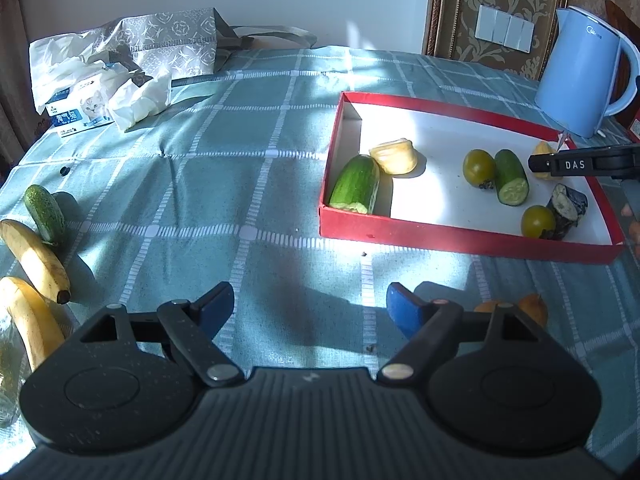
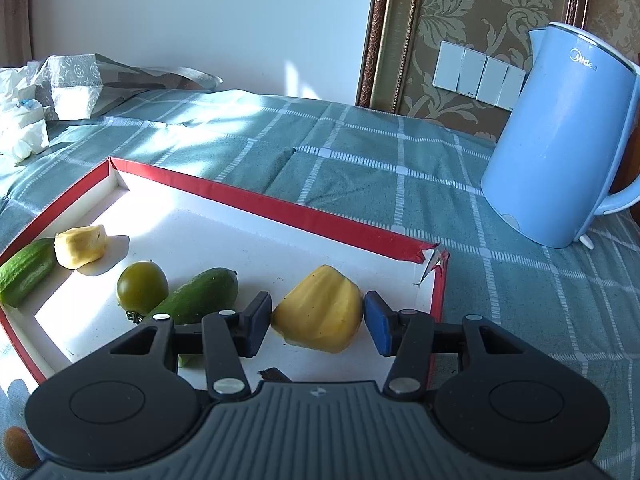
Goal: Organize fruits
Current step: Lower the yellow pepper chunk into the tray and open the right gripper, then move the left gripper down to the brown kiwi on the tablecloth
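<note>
From the left wrist view, the left tool [image 1: 310,306] hangs with its blue-padded fingers spread wide and nothing between them, above the checked green cloth of the worktop [image 1: 224,184]. Ahead and to the right lies the red box [image 1: 460,236] with its white floor, holding a cut cucumber piece [image 1: 356,189] against its left wall, a yellow fruit chunk [image 1: 394,156] just beside it, two green tomatoes [image 1: 479,166] [image 1: 538,221], a second cucumber piece [image 1: 511,177] and a dark eggplant piece [image 1: 567,210]. The right tool [image 1: 538,163] reaches in over the box's right side. Out on the cloth at far left lie a small whole cucumber [image 1: 44,213] and two bananas [image 1: 38,256] [image 1: 30,322]. A blue kettle [image 1: 584,72] stands behind the box, and bags [image 1: 120,64] sit at the back left. From the right wrist view, the right tool [image 2: 318,320] is closed on a yellow fruit piece [image 2: 320,310], a pad against each side, over the near right corner of the red box [image 2: 280,204]. A green tomato [image 2: 142,286] and a cucumber piece [image 2: 200,294] lie to its left, touching each other.
</note>
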`<state>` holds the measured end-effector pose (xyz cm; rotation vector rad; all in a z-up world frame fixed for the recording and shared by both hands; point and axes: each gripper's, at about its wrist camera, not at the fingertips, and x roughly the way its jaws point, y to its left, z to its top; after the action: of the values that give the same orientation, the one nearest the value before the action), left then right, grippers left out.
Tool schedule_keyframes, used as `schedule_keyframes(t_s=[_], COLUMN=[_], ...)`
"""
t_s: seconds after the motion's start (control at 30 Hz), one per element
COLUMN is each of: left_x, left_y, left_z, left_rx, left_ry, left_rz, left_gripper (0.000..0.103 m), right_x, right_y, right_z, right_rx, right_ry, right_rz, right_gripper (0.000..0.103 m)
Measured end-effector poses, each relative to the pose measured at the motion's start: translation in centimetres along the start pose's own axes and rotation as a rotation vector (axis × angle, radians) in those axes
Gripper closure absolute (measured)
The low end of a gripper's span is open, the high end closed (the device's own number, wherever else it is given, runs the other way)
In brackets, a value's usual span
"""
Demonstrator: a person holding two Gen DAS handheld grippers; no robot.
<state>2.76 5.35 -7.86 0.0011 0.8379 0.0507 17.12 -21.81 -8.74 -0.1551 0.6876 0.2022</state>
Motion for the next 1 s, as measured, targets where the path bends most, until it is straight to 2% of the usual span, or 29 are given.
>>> schedule_keyframes(t_s=[0.27, 0.4, 0.57, 0.77, 0.9, 1.0], left_x=[-0.1, -0.2, -0.6, -0.9, -1.0, -1.0], left_y=[-0.2, -0.3, -0.5, -0.9, -1.5, -2.6], left_z=[-0.3, -0.6, -0.9, -1.3, -1.5, -1.8], left_rx=[0.018, 0.033, 0.047, 0.070, 0.091, 0.144], left_ry=[0.002, 0.001, -0.011, -0.023, -0.028, -0.038], left_rz=[0.002, -0.001, -0.015, -0.047, -0.081, -0.116], left_gripper=[0.020, 0.020, 0.019, 0.016, 0.016, 0.016], right_x=[0.5, 0.0, -3.6, -9.7, -12.2, -13.3], right_y=[0.1, 0.0, -0.2, 1.4, 3.1, 4.3], right_z=[-0.2, -0.2, -0.7, -4.6, -7.7, -9.7], right_rx=[0.002, 0.004, 0.027, 0.012, 0.013, -0.015], right_ry=[0.009, -0.012, -0.095, -0.156, -0.125, -0.106], right_rz=[-0.005, -0.021, -0.051, -0.015, 0.017, 0.010], right_gripper=[0.052, 0.036, 0.030, 0.030, 0.030, 0.030])
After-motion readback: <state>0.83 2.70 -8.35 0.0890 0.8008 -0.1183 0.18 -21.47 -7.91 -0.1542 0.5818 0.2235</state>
